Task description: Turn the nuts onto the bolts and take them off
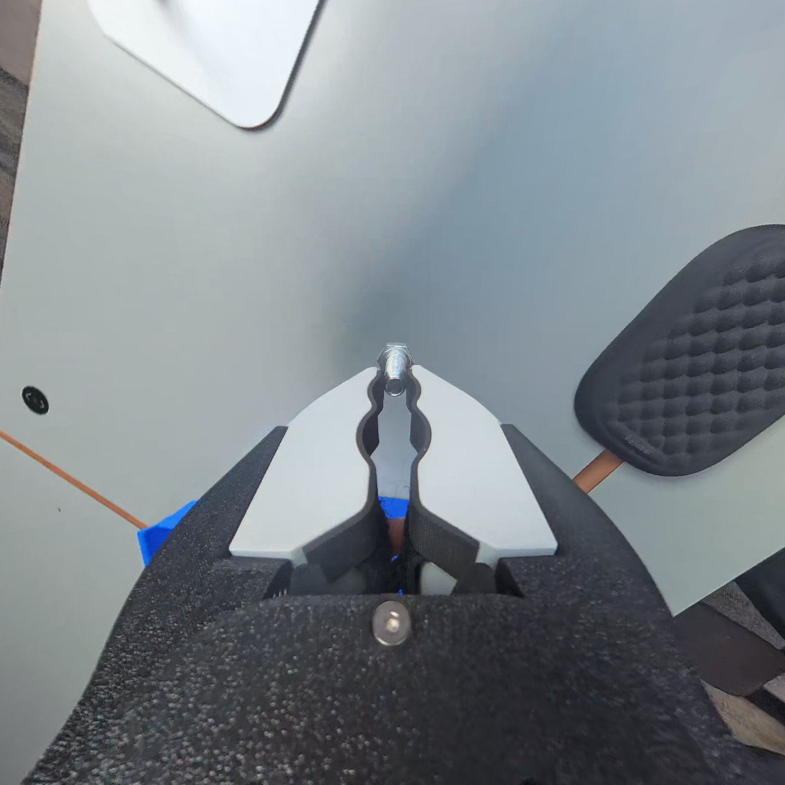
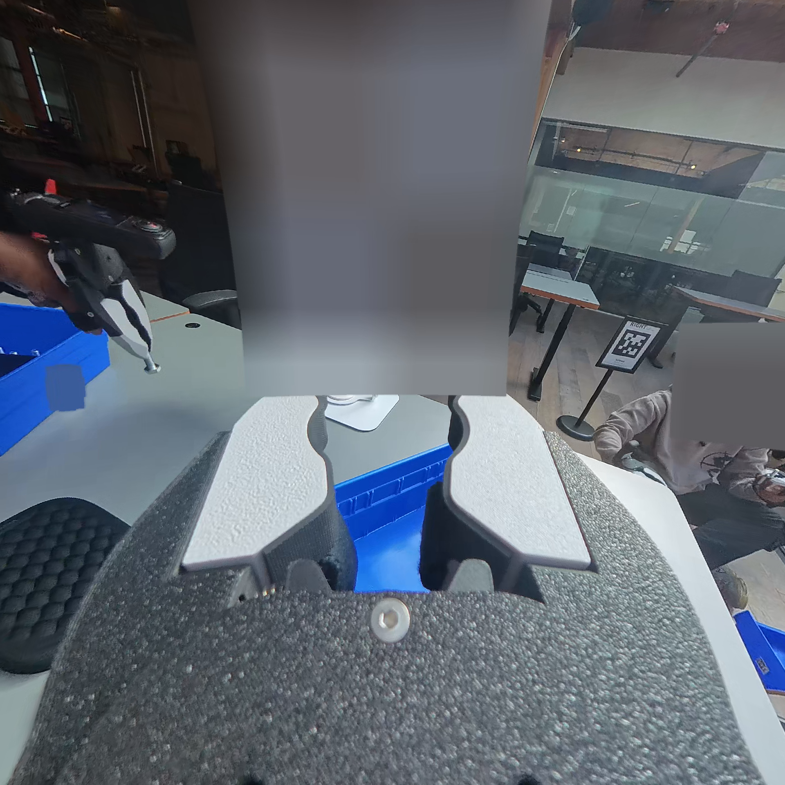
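My left gripper is shut on a silver bolt, gripping its threaded shank with the hex head pointing down toward the grey table. From the right wrist view that left gripper holds the bolt with its head at or just above the table at the far left. My right gripper is open and empty, raised above a blue bin. No loose nut shows.
A second blue bin stands at the left behind the left gripper. A black padded wrist rest lies on the table. A white stand base sits farther back. A seated person is at the right. One gripper's finger ends stand about 45 cm off the other's.
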`<state>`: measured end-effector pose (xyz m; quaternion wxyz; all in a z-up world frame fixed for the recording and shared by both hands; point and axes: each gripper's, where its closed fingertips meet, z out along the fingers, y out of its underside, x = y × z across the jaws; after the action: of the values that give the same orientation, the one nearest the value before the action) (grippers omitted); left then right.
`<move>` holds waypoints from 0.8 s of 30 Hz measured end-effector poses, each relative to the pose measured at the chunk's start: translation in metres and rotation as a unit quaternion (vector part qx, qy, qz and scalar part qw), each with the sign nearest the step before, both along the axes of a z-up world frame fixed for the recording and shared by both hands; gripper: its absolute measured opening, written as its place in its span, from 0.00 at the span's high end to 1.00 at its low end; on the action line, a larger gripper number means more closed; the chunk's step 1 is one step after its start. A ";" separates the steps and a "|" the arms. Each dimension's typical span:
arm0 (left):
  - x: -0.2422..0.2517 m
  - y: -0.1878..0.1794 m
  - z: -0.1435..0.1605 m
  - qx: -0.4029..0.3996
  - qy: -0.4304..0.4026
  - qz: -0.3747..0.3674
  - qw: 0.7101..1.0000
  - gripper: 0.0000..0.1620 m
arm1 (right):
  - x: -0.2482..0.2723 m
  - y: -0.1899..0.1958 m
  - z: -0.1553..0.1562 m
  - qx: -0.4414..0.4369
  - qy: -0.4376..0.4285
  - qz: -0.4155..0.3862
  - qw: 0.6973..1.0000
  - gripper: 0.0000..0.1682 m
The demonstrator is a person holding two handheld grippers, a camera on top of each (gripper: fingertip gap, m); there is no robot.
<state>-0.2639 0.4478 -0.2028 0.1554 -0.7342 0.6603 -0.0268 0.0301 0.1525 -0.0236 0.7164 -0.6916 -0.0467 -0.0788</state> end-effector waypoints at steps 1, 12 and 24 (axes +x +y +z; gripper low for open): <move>0.011 -0.010 -0.007 -0.003 0.007 -0.019 1.000 0.94 | 0.000 -0.001 0.001 0.002 -0.001 0.000 1.000 0.67; 0.075 -0.086 -0.069 -0.021 0.065 -0.135 0.989 0.94 | 0.003 -0.007 0.002 0.012 0.004 0.001 1.000 0.68; 0.077 -0.115 -0.110 -0.028 0.117 -0.173 0.978 0.94 | 0.002 -0.007 0.003 0.013 0.000 0.001 1.000 0.68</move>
<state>-0.1873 0.3330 -0.3124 0.0495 -0.6113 0.7897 0.0142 0.0320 0.1452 -0.0202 0.7255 -0.6822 -0.0459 -0.0788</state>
